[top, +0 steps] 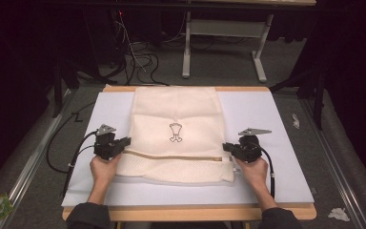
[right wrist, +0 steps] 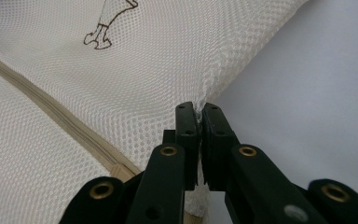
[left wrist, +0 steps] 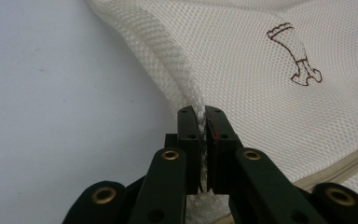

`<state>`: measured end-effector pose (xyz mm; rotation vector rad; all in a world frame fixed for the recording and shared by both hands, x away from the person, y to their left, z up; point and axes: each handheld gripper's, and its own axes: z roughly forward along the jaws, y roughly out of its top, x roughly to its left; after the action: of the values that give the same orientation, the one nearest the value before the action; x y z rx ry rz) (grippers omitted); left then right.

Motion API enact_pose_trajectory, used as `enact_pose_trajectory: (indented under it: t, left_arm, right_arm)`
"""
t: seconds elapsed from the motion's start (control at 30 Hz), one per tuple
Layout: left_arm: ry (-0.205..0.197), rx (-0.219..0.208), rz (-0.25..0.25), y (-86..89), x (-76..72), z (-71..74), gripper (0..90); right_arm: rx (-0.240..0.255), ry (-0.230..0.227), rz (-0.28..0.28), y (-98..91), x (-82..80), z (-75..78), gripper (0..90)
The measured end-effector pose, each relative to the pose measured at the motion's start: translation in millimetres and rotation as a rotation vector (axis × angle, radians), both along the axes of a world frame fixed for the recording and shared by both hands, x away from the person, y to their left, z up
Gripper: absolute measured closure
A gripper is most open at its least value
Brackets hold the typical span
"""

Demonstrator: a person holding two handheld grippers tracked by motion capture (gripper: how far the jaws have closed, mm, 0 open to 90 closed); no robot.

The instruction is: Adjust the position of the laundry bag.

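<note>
A cream mesh laundry bag (top: pixel 176 129) with a small brown emblem (top: pixel 175 132) lies lengthwise on the white table top (top: pixel 262 114), its near end folded over along a beige zip band (top: pixel 171 156). My left gripper (top: pixel 124 142) is shut on the bag's left edge (left wrist: pixel 200 105). My right gripper (top: pixel 228 147) is shut on the bag's right edge (right wrist: pixel 200 105). In both gripper views the mesh (left wrist: pixel 242 70) (right wrist: pixel 144 70) is pinched between the jaws and pulled taut up from the table. A hand holds each gripper from the near side.
The white top sits on a wooden board (top: pixel 190 212). Cables (top: pixel 62 152) trail off the left side. Beyond the table stand a white metal frame (top: pixel 224 43) and floor cables (top: pixel 138 62). Scraps of paper (top: pixel 338 213) lie on the grey floor at right.
</note>
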<state>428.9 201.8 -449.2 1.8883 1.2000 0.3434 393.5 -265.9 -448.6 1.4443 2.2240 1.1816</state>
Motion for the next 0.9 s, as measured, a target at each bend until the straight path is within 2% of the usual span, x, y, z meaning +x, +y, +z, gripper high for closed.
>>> enact_pose_trajectory:
  t: [0.13,0.23,0.37,0.7,0.9]
  left_arm:
    - [0.014,-0.012,-0.013,-9.2,0.5,-2.3,86.4]
    - [0.013,-0.009,-0.018,-13.3,1.4,-1.8,86.4]
    - [0.007,-0.004,-0.032,-21.4,2.1,-1.9,86.4]
    - [0.002,-0.005,-0.05,-39.2,4.4,-2.3,86.3]
    - [0.012,-0.015,-0.054,-44.6,5.3,-6.1,86.2]
  right_arm:
    - [0.005,0.007,-0.028,-11.3,-3.7,-0.7,87.8]
    - [0.009,0.009,-0.037,-15.1,-5.8,-0.5,87.8]
    - [-0.015,-0.001,-0.047,-21.0,-8.2,1.1,87.8]
    - [-0.014,-0.002,-0.087,-37.0,-13.1,1.7,87.8]
    - [-0.01,0.006,-0.101,-45.8,-15.5,0.1,87.7]
